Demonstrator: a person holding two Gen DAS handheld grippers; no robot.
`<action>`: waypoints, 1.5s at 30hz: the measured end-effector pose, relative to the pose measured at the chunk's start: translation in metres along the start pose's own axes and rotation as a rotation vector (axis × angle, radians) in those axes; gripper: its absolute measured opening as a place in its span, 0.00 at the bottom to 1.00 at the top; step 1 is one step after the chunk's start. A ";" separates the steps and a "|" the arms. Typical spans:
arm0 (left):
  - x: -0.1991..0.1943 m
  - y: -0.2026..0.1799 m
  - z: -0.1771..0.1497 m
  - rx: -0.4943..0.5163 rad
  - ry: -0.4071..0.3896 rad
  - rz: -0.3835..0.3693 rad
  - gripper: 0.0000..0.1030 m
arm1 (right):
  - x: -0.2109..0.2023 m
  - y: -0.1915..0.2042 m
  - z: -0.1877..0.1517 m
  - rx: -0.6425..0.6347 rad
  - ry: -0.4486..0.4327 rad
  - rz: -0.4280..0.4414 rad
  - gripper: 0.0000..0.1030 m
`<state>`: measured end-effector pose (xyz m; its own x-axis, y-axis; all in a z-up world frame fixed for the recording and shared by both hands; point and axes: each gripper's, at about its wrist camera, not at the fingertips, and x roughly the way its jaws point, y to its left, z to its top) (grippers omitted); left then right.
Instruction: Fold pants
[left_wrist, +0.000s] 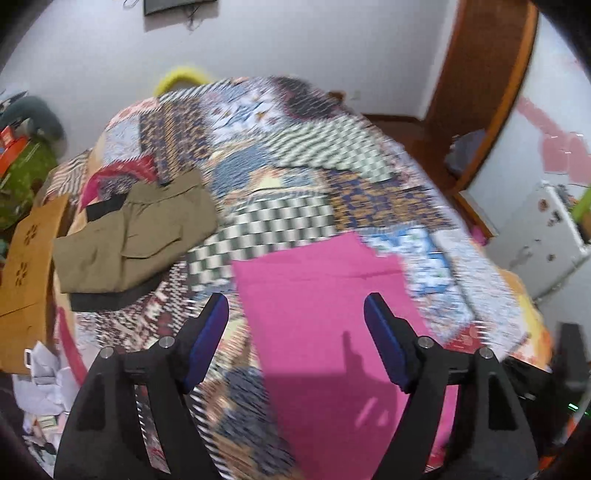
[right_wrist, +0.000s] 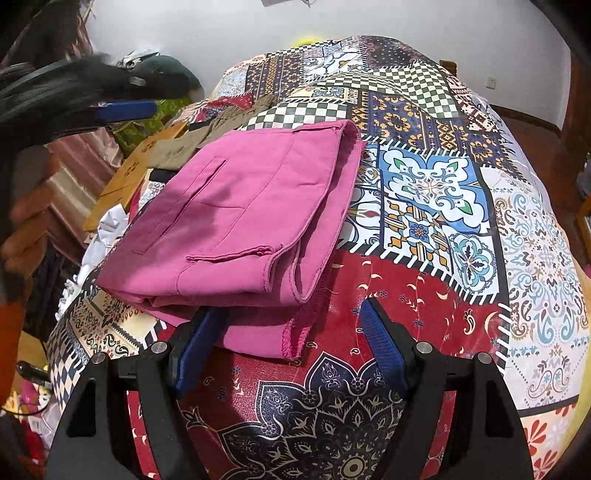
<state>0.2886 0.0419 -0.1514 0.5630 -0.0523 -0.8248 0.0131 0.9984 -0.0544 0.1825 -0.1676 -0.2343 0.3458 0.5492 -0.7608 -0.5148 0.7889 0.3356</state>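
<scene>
1. The pink pants (right_wrist: 236, 221) lie folded into a thick rectangle on a bed covered by a patchwork bedspread (right_wrist: 424, 192). In the right wrist view they fill the centre left of the frame, with a welt pocket facing up and the hemmed leg ends at the lower right of the stack.
2. The right gripper (right_wrist: 291, 345) sits at the bottom centre of its view. Its blue-padded fingers (right_wrist: 384, 350) are spread wide and hold nothing; the left pad is just at the near edge of the pants, though contact cannot be confirmed.
3. The left gripper (left_wrist: 295, 341) hangs over the pink pants (left_wrist: 325, 325) in a motion-blurred view, its fingers wide apart and empty.
4. A folded olive-brown garment (left_wrist: 136, 236) rests on the bedspread (left_wrist: 295, 147) at the left of the left wrist view, apart from the pants.
</scene>
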 end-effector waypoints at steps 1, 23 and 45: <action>0.009 0.006 0.003 -0.005 0.018 0.018 0.73 | -0.001 0.000 0.000 0.003 0.000 0.000 0.73; 0.068 0.058 -0.042 0.021 0.131 0.290 0.94 | -0.038 -0.013 0.004 0.033 -0.078 -0.079 0.73; -0.021 0.042 -0.131 -0.081 0.135 0.083 0.93 | -0.032 0.016 -0.002 -0.021 -0.077 -0.047 0.72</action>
<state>0.1684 0.0825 -0.2101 0.4430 0.0224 -0.8962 -0.0983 0.9949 -0.0237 0.1621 -0.1727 -0.2057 0.4290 0.5323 -0.7298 -0.5130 0.8086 0.2882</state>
